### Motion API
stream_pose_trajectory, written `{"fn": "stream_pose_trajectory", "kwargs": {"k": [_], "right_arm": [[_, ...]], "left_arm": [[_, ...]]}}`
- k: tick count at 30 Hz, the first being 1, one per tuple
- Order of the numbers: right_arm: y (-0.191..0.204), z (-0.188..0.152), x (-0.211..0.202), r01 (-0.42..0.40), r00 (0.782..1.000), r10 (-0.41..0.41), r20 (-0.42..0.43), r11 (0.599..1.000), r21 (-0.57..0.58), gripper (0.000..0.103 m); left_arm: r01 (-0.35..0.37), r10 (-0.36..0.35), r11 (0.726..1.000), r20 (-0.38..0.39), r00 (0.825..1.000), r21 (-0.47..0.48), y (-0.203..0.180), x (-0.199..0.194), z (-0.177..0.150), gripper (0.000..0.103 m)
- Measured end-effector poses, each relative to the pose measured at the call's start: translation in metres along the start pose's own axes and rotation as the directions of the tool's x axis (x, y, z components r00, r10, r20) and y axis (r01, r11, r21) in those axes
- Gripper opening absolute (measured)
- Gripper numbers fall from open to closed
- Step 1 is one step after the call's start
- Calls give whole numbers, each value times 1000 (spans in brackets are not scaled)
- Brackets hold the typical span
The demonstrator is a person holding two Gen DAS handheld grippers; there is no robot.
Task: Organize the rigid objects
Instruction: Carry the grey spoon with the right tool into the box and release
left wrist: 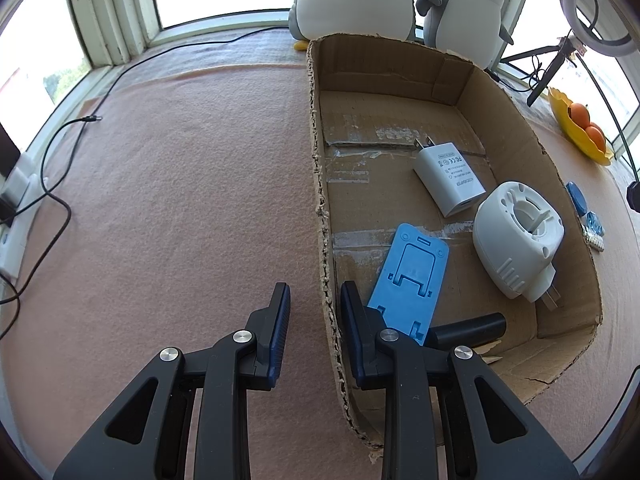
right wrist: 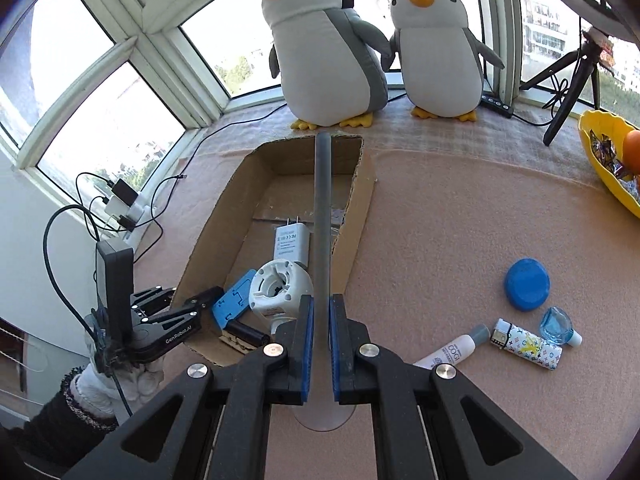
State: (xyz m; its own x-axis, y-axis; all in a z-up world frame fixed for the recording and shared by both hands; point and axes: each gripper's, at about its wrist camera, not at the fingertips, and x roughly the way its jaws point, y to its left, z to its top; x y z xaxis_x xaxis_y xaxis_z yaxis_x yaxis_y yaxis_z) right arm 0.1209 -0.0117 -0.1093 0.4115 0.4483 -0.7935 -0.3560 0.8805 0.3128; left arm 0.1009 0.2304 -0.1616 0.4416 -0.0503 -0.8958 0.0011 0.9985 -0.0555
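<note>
A cardboard box (left wrist: pixel 504 92) (right wrist: pixel 362 200) lies open on the pink felt. It holds a white charger (left wrist: pixel 450 178) (right wrist: pixel 291 242), a white round plug-in device (left wrist: pixel 518 240) (right wrist: pixel 280 292), a blue phone stand (left wrist: pixel 410 276) (right wrist: pixel 234 304) and a black cylinder (left wrist: pixel 468 330) (right wrist: pixel 246 334). My left gripper (left wrist: pixel 314 300) (right wrist: pixel 176 300) is open and straddles the box's left wall, one finger inside. My right gripper (right wrist: pixel 320 312) is shut on a long grey rod (right wrist: pixel 322 216) with a round clear base, held above the felt beside the box's near right corner.
On the felt right of the box lie a blue round lid (right wrist: pixel 526 284), a blue teardrop case (right wrist: pixel 558 324), a patterned lighter (right wrist: pixel 528 348) and a white tube (right wrist: pixel 452 350). A yellow fruit bowl (right wrist: pixel 604 168), two plush penguins (right wrist: pixel 328 44), a tripod (right wrist: pixel 568 80) and cables (left wrist: pixel 56 152) surround them.
</note>
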Motion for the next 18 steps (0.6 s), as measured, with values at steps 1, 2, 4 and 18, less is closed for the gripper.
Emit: {"fn": "stream_pose_trajectory", "kwargs": {"k": [1, 2, 4, 18], "right_arm": [[5, 3, 4, -18, 1000, 18, 2, 1000, 9, 7], [11, 5, 7, -32, 999, 32, 5, 999, 12, 7], [22, 8, 16, -47, 999, 47, 9, 999, 16, 7], [68, 14, 73, -84, 996, 85, -42, 996, 2, 7]], "left_arm": [[0, 0, 1000, 0, 1000, 0, 0, 0, 0, 25], [1, -1, 1000, 1, 1000, -1, 0, 0, 0, 25], [2, -2, 1000, 0, 1000, 0, 0, 0, 0, 25], [9, -9, 1000, 2, 1000, -4, 1, 0, 0, 25]]}}
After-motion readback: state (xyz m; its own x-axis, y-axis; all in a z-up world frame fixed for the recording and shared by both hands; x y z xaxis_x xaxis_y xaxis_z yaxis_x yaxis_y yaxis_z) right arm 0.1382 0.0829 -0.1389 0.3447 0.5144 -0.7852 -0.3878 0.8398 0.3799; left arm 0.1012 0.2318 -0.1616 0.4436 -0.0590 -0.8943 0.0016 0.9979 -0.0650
